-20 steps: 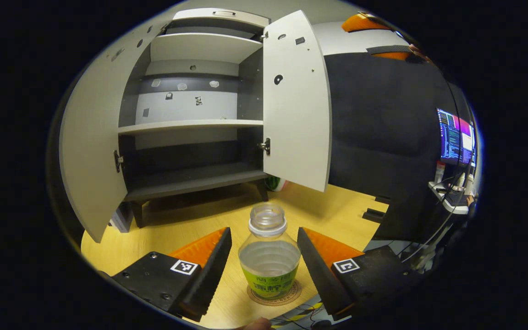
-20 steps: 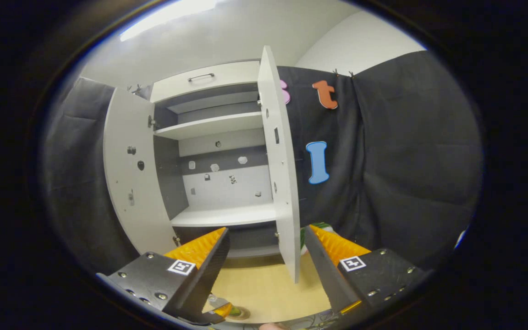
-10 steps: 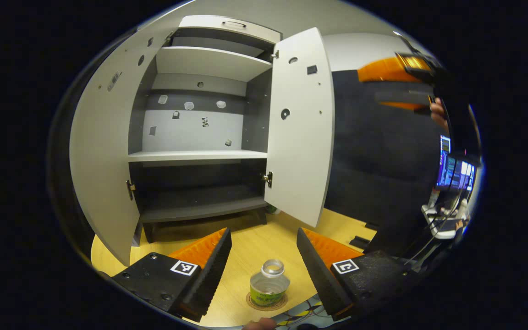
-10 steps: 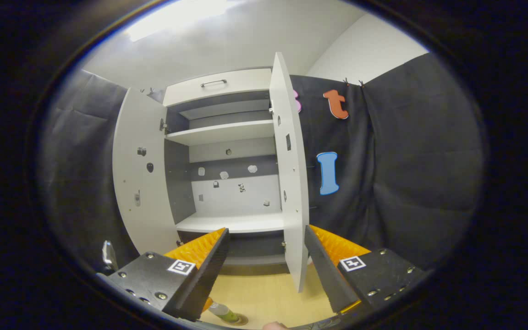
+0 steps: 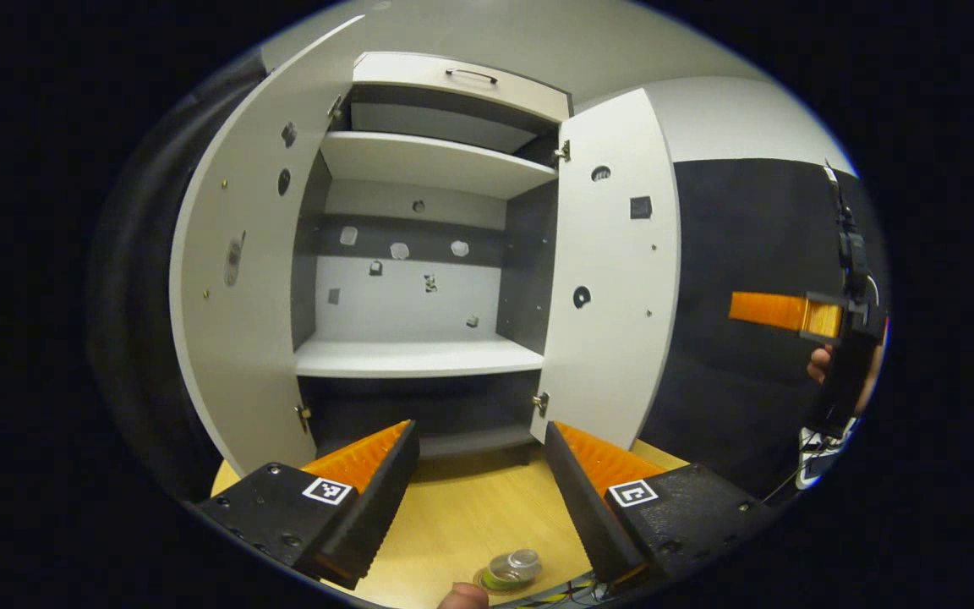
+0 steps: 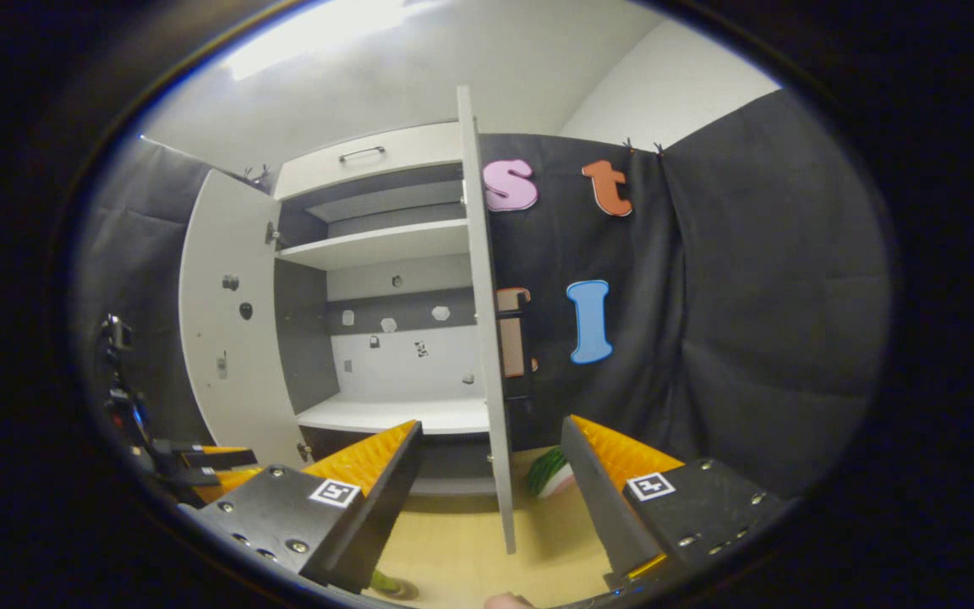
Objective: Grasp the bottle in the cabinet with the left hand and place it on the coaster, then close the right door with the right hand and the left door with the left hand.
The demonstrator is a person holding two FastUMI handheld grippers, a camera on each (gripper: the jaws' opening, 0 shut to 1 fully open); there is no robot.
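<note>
Bottle [image 5: 511,569] now released on coaster at tabletop's near edge; left tool [image 5: 478,482] withdrawn, wide; right tool [image 6: 491,486] wide beside right door [image 6: 487,338]

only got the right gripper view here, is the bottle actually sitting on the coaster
observer: yes, in the left gripper view the bottle stands upright on the coaster, on the wooden table.
operator: left gripper clear of it
observer: the left gripper is open, with nothing between its fingers; the bottle sits low between them, untouched.
operator: and how close is my gripper to the right door
observer: from the left side, the right gripper hangs before the black cloth, beyond the outer edge of the open right door and apart from it.
</note>
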